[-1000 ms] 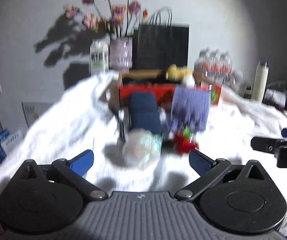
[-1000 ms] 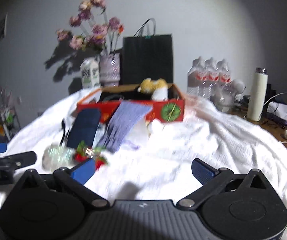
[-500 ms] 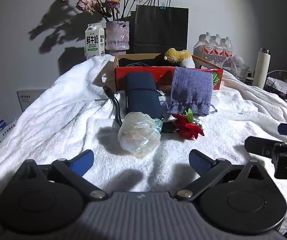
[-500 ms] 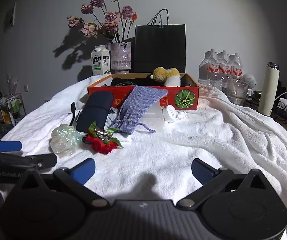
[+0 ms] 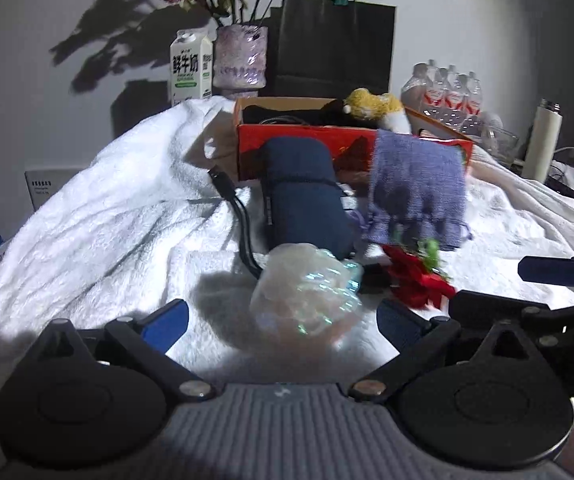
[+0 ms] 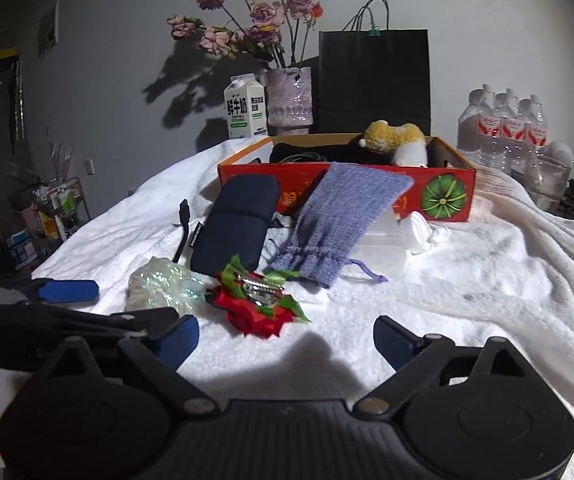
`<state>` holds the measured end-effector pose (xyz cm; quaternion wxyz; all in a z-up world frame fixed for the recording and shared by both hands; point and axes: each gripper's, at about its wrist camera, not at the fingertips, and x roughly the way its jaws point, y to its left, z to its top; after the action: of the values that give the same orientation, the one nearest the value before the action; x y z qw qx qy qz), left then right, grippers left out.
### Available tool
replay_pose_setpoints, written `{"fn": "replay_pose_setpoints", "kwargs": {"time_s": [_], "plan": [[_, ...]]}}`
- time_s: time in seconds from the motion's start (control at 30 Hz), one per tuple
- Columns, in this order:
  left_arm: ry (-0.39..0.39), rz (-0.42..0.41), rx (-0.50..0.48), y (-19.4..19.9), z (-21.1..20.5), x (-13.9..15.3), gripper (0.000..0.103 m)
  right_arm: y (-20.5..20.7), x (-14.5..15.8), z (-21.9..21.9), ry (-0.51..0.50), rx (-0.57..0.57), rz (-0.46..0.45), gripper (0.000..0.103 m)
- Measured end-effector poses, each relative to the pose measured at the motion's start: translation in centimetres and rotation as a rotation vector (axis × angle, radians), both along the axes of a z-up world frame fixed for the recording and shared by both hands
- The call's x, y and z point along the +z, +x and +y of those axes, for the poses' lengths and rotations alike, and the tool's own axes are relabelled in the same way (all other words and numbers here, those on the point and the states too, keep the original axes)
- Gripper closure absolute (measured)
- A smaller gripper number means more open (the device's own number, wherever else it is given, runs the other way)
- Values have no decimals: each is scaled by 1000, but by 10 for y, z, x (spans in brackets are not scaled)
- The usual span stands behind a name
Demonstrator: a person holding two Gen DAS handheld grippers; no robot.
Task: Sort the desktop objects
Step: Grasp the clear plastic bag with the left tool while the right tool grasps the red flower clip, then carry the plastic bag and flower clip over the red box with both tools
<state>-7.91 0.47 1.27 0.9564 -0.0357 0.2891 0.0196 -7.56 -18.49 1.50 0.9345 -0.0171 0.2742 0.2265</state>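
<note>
An iridescent crumpled wrap (image 5: 307, 300) lies on the white towel (image 5: 107, 220) just ahead of my left gripper (image 5: 281, 320), which is open with its blue fingertips either side of it, apart from it. A red flower with a metal clip (image 6: 255, 308) lies just ahead of my right gripper (image 6: 287, 340), whose jaws are closing with nothing between them. Behind lie a navy pouch (image 5: 303, 196), a purple knitted bag (image 6: 339, 220) and a black cable (image 5: 239, 216). A red box (image 6: 443, 196) holds a plush toy (image 6: 399, 142).
A milk carton (image 6: 245, 108), a vase of flowers (image 6: 289, 98) and a black paper bag (image 6: 373, 80) stand at the back. Water bottles (image 6: 503, 124) and a white flask (image 5: 545, 140) stand on the right. A clear plastic tub (image 6: 383, 240) lies by the bag.
Both grippers have come forward and down toward the pile, so the wrap and flower sit closer to the fingertips. The right gripper's fingers stand slightly narrower.
</note>
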Motion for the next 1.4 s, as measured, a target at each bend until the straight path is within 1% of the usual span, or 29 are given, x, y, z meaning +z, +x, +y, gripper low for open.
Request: {"fn": "replay_pose_setpoints", "kwargs": {"time_s": [0.07, 0.13, 0.2, 0.23, 0.27, 0.3, 0.33, 0.37, 0.4, 0.43, 0.53, 0.7, 0.93, 1.1, 1.2, 1.3, 1.4], "plan": [[-10, 8, -3, 6, 5, -3, 5, 9, -1, 4, 7, 8, 7, 11], [-21, 7, -7, 11, 9, -3, 14, 18, -3, 8, 24, 15, 22, 11], [-33, 6, -18, 15, 12, -4, 31, 27, -6, 12, 45, 19, 46, 13], [-41, 4, -25, 16, 13, -4, 35, 31, -8, 14, 57, 24, 60, 17], [-50, -1, -39, 17, 14, -4, 46, 36, -10, 15, 71, 28, 75, 19], [-57, -3, -58, 17, 14, -4, 56, 40, -12, 17, 81, 28, 90, 25], [-56, -2, -65, 18, 13, -5, 58, 44, -14, 18, 87, 24, 109, 30], [-44, -5, -68, 18, 11, -6, 60, 48, -17, 19, 95, 24, 128, 34], [-32, -12, -81, 17, 8, -6, 62, 50, -19, 19, 102, 30, 145, 44], [-17, -20, -88, 16, 6, -5, 62, 51, -20, 20, 105, 30, 151, 56], [-4, -30, -90, 13, 1, -6, 66, 45, -20, 19, 103, 17, 135, 61], [-24, -55, -88, 1, -1, 4, 67, 27, -9, 7, 103, -17, 88, 62], [-32, -148, -100, -40, -12, 36, 67, -15, 17, -11, 60, -29, -9, 62], [-8, -205, -82, -78, -28, 49, 67, -52, 32, -33, 71, -68, -80, 62], [21, -244, -98, -96, -38, 54, 67, -70, 38, -45, 72, -93, -109, 62], [28, -271, -112, -100, -43, 59, 67, -81, 41, -53, 73, -110, -125, 62], [30, -274, -111, -98, -44, 61, 67, -84, 44, -58, 86, -123, -135, 62]]}}
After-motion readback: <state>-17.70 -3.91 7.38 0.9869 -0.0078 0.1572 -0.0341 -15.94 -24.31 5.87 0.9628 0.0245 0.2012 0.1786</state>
